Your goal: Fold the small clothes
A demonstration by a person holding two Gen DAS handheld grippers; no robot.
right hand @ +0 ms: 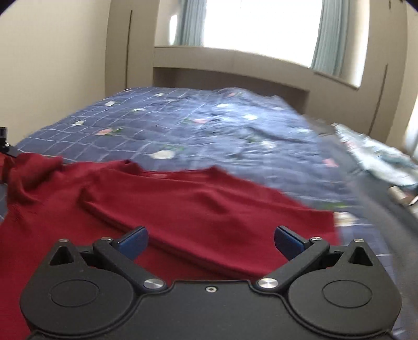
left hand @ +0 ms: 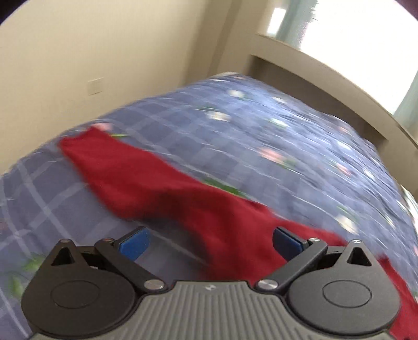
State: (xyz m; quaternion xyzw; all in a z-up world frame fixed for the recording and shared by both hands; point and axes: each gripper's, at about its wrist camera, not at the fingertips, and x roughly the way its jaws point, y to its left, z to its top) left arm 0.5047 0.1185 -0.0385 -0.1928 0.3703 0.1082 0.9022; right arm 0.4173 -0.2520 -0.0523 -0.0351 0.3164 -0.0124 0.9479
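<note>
On the blue bedspread, a red garment lies under both grippers' spread, empty fingers.

Blue checked floral bedspread, beige headboard, cream walls, bright curtained window

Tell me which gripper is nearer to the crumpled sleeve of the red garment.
Left, as far as these views show. The left gripper, open, hovers at the sleeve. The right gripper, open, sits over the garment's body, the sleeve off to its left.
</note>
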